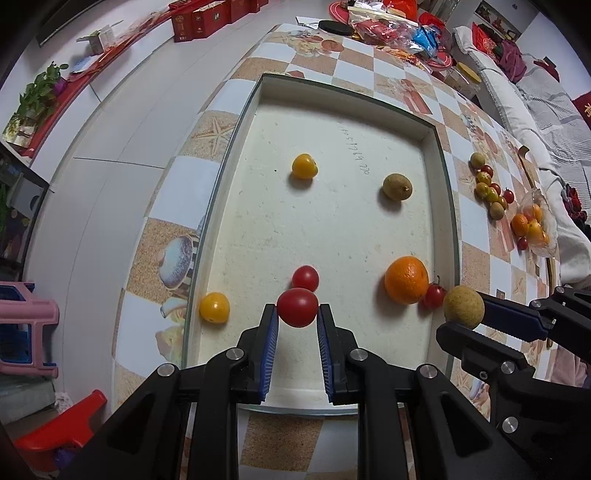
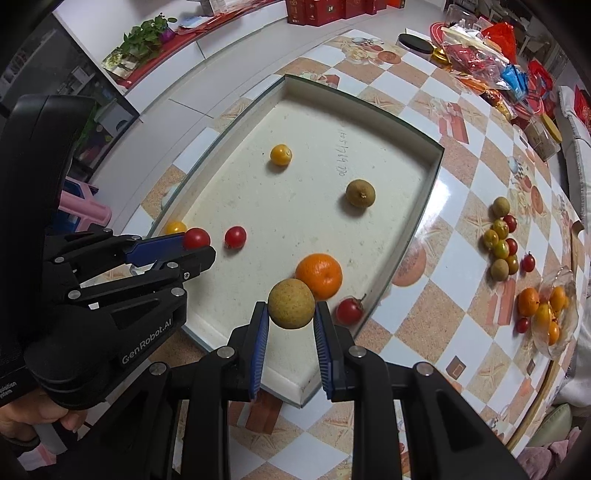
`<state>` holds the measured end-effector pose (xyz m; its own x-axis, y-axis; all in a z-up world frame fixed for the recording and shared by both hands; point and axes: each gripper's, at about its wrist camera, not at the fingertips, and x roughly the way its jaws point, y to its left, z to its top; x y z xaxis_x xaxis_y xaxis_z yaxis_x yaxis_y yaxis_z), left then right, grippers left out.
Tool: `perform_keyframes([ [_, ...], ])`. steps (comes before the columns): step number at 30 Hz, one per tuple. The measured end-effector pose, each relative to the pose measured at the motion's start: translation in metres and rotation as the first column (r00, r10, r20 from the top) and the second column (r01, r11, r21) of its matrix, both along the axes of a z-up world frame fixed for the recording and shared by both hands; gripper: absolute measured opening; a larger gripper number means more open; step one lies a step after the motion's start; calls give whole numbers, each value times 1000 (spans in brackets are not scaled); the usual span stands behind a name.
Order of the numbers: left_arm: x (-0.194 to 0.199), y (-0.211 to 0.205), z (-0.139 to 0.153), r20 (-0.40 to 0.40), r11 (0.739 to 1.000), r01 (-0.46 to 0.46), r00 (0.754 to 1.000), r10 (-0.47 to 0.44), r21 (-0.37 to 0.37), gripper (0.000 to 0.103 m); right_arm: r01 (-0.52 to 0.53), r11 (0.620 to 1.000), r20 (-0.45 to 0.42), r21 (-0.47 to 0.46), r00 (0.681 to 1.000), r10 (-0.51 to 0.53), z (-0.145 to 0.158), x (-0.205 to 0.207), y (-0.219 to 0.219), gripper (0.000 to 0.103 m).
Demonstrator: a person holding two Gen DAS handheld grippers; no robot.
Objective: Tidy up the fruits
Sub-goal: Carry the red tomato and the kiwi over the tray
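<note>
Red boxes (image 1: 199, 22) line the shelf (beside a potted plant (image 1: 40, 88)); pink stool (image 1: 26, 317) below.

Checkered table (image 1: 402, 94), white floor (image 1: 122, 122), pink stool (image 1: 26, 317).

Close, downward wrist views, shared tray (image 1: 236, 122)

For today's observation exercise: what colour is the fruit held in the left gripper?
Red: a small tomato in the left gripper, best seen in the left wrist view.
</note>
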<state>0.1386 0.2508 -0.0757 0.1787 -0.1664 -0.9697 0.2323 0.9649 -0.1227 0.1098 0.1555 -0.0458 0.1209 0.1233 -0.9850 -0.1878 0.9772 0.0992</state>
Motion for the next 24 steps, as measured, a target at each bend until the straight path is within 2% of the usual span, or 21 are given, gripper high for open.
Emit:
perform_keyframes([
  [16, 26, -19, -5, -9, 998, 65, 998, -65, 17, 23, 86, 996, -10, 5, 996, -86, -9, 30, -13, 26],
  [24, 40, -20, -11, -18, 998, 60, 998, -60, 30, 23, 131, 991, -20, 11, 991, -131, -18, 43, -23, 26],
])
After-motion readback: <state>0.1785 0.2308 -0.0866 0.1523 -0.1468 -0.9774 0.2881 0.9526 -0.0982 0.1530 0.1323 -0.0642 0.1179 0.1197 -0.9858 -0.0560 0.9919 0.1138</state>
